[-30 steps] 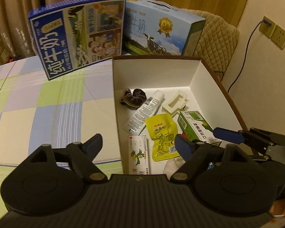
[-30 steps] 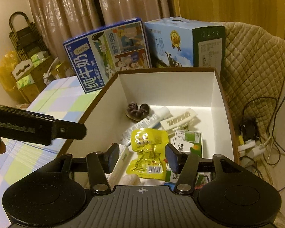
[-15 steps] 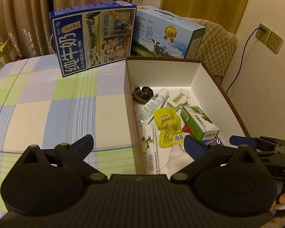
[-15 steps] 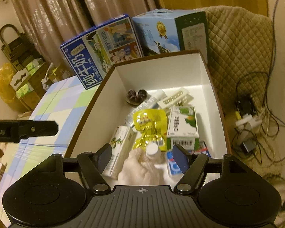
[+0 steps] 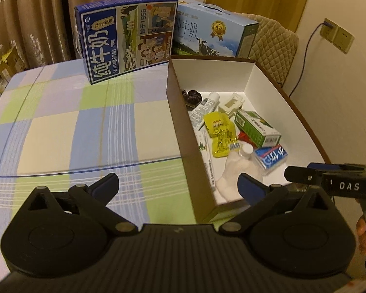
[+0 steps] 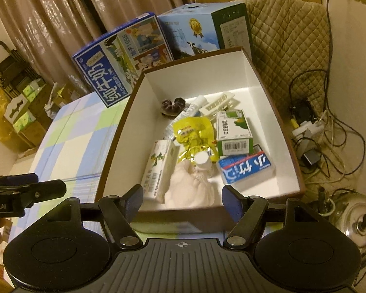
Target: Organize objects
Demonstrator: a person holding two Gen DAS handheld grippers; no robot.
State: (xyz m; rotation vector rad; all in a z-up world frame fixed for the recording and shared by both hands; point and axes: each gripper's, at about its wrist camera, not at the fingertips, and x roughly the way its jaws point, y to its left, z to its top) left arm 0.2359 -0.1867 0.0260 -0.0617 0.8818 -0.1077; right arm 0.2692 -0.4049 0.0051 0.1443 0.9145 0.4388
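- While both tools hover at the near end of the box, we hold the left gripper and right gripper spread wide, grasping nothing.
- Contents, all inside the box: yellow pouch, green carton, blue pack, white cloth bundle.
- Checked tablecloth: bare of loose items.
- Judged step: we withdraw high, clearing the near wall.

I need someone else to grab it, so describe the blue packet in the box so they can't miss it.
Look in the open white-lined box on the checked tablecloth. Near its front right lies a flat blue packet with white characters, beside the green carton; nothing else inside is blue.
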